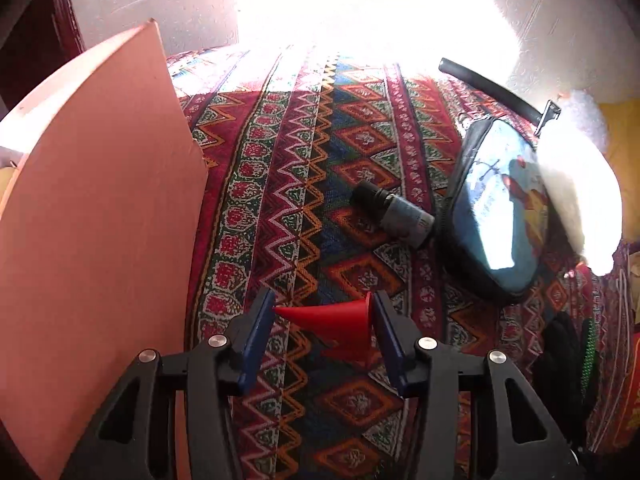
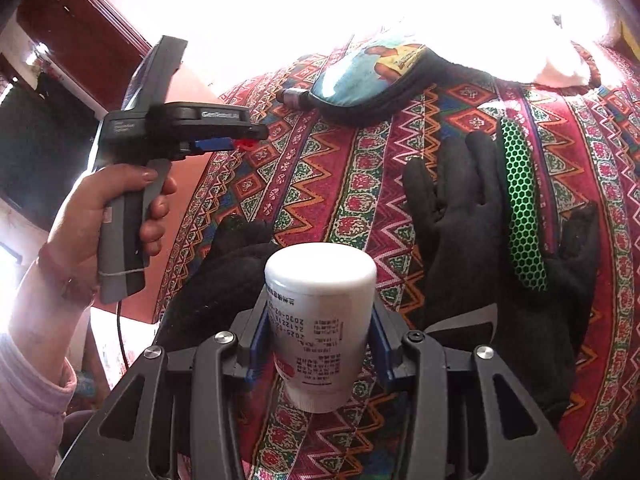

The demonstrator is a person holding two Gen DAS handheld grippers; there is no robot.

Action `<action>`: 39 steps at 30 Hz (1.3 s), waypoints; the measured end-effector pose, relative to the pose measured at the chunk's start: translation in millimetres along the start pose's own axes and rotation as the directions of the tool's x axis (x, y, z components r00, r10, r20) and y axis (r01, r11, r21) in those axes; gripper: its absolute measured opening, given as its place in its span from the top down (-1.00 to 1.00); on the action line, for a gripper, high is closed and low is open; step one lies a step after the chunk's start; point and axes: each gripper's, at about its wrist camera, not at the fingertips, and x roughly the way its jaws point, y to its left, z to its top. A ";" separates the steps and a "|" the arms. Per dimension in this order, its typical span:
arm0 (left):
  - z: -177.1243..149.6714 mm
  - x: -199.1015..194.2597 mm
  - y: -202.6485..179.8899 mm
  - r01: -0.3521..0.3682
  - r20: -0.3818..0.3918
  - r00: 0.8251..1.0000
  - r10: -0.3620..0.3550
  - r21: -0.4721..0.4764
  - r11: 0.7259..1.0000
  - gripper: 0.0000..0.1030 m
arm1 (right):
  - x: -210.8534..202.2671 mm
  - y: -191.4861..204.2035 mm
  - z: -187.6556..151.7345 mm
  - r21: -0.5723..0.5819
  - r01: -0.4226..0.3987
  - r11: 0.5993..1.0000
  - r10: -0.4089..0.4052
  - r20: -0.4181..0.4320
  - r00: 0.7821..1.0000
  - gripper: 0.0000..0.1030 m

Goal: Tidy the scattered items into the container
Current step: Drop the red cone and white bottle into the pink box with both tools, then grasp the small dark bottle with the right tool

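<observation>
The left gripper [image 1: 324, 316], clamped on a red funnel [image 1: 344, 320] lying crosswise between its pads, hung just right of the pink container wall [image 1: 100, 220], nearer it than the right gripper [image 2: 318, 332], clamped on an upright white bottle [image 2: 320, 320].
</observation>
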 end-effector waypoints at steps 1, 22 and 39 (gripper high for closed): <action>-8.2 -19.4 0.0 0.043 0.022 0.999 -0.043 -0.008 0.999 0.09 | -1.7 -0.9 0.2 0.005 -0.003 1.000 0.003 0.005 1.000 0.20; -26.7 -239.9 177.8 0.028 0.500 0.863 0.070 -0.187 0.982 0.07 | -79.8 207.3 77.2 -0.188 -0.264 0.946 0.308 0.261 0.915 0.21; -41.7 -257.0 164.6 0.047 0.497 0.867 0.045 -0.171 0.984 -0.55 | -70.0 206.7 130.9 -0.281 0.068 0.957 0.041 0.364 0.931 -0.54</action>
